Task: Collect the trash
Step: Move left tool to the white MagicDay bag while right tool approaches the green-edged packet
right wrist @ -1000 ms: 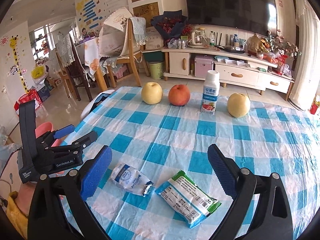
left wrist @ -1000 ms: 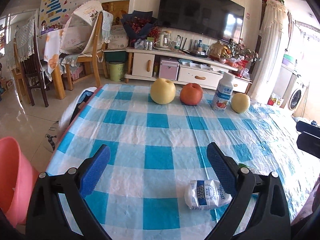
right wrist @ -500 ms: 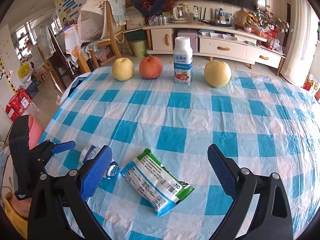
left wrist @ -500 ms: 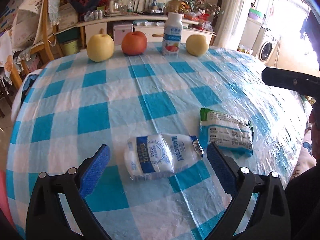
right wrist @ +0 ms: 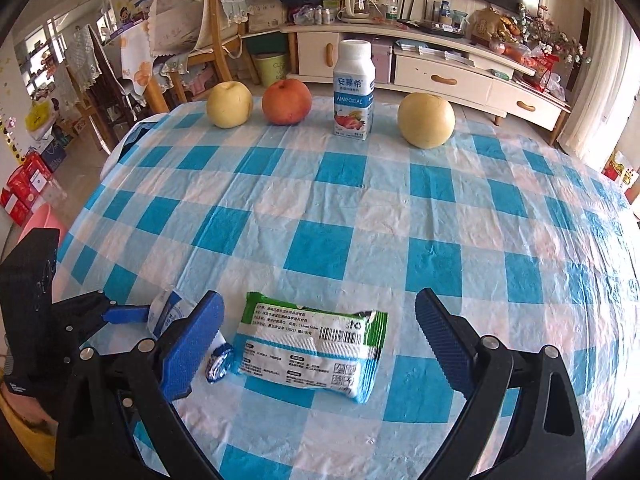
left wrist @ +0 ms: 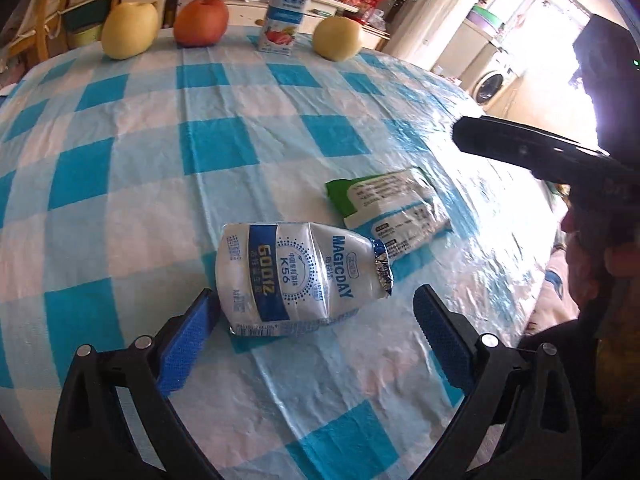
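Observation:
A crumpled white-and-blue MAGICDAY pouch (left wrist: 296, 276) lies on the checked tablecloth (left wrist: 224, 148). My left gripper (left wrist: 316, 320) is open just in front of it, the left pad beside the pouch's bottom corner. A green-and-white wrapper (left wrist: 394, 206) lies just beyond. In the right wrist view the same wrapper (right wrist: 310, 350) lies between the open jaws of my right gripper (right wrist: 318, 334), and the pouch (right wrist: 170, 312) is partly hidden behind the left pad. The left gripper (right wrist: 120, 314) shows there, at the left.
Two yellow pears (right wrist: 229, 104) (right wrist: 426, 120), a red apple (right wrist: 287, 101) and a yogurt bottle (right wrist: 353, 90) stand along the table's far edge. A pink bin (right wrist: 38, 226) stands on the floor at the left. Chairs and a TV cabinet are beyond the table.
Both grippers have moved lower and closer to the table. The pouch now sits near the left gripper's jaws, and the wrapper lies between the right gripper's jaws. Both stay open.

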A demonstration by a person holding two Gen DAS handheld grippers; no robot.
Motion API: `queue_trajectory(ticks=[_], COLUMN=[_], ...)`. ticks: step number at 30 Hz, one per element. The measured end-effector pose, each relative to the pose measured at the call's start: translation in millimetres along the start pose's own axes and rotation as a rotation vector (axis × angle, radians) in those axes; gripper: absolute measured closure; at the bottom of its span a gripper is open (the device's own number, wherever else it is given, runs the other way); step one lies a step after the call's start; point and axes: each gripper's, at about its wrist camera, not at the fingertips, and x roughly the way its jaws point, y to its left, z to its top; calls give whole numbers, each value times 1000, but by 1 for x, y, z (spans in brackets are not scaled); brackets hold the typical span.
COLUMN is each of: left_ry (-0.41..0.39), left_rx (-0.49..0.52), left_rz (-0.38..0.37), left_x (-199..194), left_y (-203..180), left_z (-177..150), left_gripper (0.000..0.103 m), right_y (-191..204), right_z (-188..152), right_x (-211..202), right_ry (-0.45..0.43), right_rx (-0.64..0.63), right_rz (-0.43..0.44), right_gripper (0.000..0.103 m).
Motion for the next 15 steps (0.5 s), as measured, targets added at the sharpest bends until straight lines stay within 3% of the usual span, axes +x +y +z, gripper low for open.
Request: queue_trajectory(ticks=[3,6,9,15], left_ry=[17,17,28,72], left_rx=[84,171,248,331], left_rz=[14,135,189,283], left_x=[-4,-6,-5,6], left_y=[-8,-9,-8,-5], left_z=[-4,-4,-5,-12], left_gripper=[6,6,6,6], right_y=[1,1,3,8], right_z=[-3,-8,-14,-25], right_x=[7,15,26,38], right_ry=[33,73,128,195], right_rx=[-21,-17,-37,-135], right_rz=[-11,12,13,-72], right_gripper=[8,8,8,8])
